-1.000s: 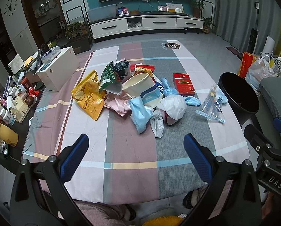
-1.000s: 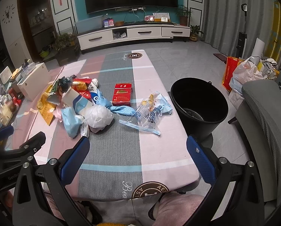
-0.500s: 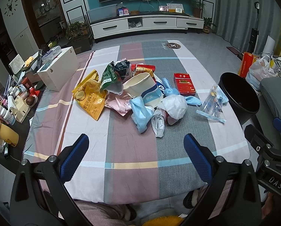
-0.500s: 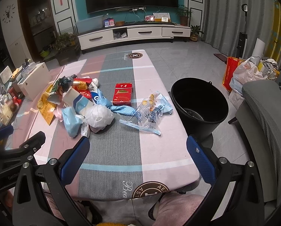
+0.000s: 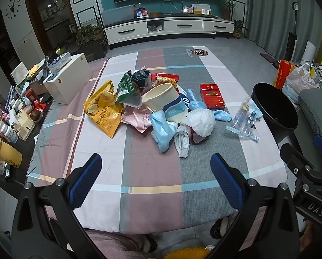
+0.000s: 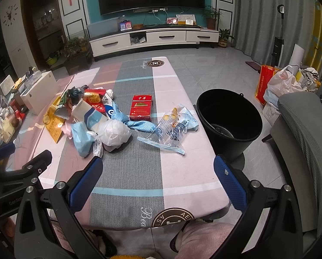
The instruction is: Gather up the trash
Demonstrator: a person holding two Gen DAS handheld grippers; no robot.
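Blue-padded left gripper (image 5: 154,177) and right gripper (image 6: 158,177) hover spread apart, empty, near a trash pile (image 5: 161,110) beside a black bucket (image 6: 228,120).

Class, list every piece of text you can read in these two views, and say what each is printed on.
"DAS": right hand-held gripper.
"GenRob", cut off: left hand-held gripper.
"POTATO CHIPS": yellow chip bag.
"H": tablecloth emblem.
"中华": red carton.
Clear zip bag print: too blurred.

A cloth-covered table (image 5: 156,172) carries a trash pile (image 5: 161,108).
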